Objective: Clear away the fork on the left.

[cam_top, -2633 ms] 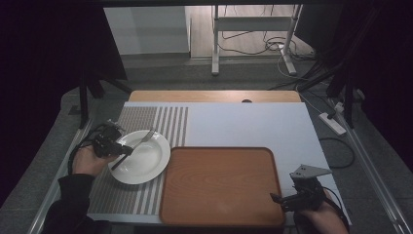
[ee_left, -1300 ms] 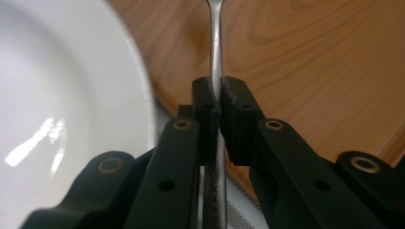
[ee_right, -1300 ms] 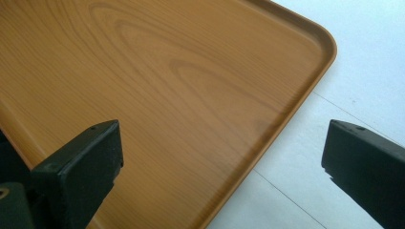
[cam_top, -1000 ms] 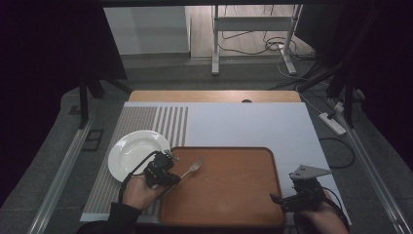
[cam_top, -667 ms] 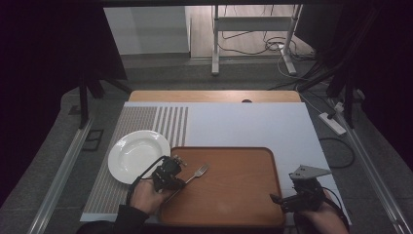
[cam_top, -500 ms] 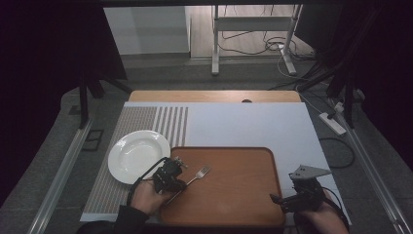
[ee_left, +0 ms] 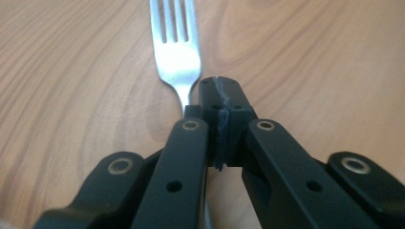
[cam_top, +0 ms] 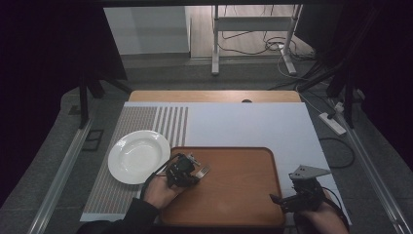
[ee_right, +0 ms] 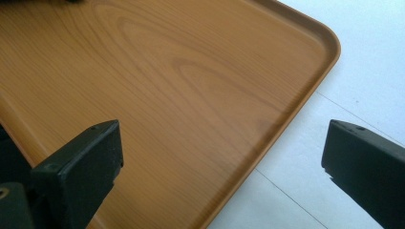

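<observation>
Wooden tray (cam_top: 234,195) carries 1 fork (ee_left: 175,57), pinched by left tool (ee_left: 217,102); right tool (ee_right: 219,167) spread; 1 plate (cam_top: 138,156).

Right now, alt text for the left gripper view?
The left gripper, jaws closed together, pinches the neck of a metal fork lying flat on a wooden tray. The fork's prongs point away from the camera.

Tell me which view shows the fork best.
The left gripper view: the fork lies close up on the wooden tray, tines sharp. The high view shows it tiny beside the left tongs.
</observation>
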A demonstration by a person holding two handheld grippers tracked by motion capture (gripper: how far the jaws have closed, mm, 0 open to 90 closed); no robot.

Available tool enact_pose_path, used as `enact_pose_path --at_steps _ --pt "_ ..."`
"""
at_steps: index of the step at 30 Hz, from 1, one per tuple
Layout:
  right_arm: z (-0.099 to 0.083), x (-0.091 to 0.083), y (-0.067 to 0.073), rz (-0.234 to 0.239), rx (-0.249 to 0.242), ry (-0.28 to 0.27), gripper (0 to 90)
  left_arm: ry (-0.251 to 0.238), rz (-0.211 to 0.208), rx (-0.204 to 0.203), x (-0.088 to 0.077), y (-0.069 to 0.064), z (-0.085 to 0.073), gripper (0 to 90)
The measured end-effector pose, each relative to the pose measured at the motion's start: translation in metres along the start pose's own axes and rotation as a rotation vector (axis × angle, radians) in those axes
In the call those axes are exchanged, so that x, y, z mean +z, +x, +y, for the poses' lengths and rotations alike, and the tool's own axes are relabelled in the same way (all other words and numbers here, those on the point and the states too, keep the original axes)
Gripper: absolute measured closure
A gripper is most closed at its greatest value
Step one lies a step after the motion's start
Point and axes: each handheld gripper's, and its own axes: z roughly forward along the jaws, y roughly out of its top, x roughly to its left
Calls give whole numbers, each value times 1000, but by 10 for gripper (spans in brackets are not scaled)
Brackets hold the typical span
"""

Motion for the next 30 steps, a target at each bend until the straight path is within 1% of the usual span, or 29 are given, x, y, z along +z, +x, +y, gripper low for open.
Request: enact_pose_path --at_steps 1,2,3,4,8,12,16,22,24,26,28,30 --pt "0 0 0 0 0 0 10 -4 -3 -10 0 2 -1 890" --pt "0 0 0 0 0 0 10 -1 6 -13 -1 3 -1 890" --pt "0 0 0 0 0 0 10 1 33 -16 -2 5 -2 890" --pt "0 0 0 0 0 0 10 3 42 -20 -3 6 -3 890" --pt "0 0 0 1 0 -1 10 4 62 -65 -8 17 -10 889" --pt "0 0 0 2 0 -1 10 9 79 -101 -13 27 -17 889" --pt "0 0 0 3 0 -1 10 8 76 -137 -17 35 -23 889" --pt "0 0 0 4 -1 -1 10 5 84 -178 -21 43 -30 888" --pt "0 0 0 4 -1 -1 10 2 80 -196 -22 46 -32 888" --pt "0 0 0 4 -2 -1 10 -3 72 -203 -22 47 -33 888" --pt "0 0 0 5 -2 -2 10 -2 70 -200 -22 47 -33 879" --pt "0 0 0 6 -2 -2 10 -11 69 -200 -23 45 -32 834"
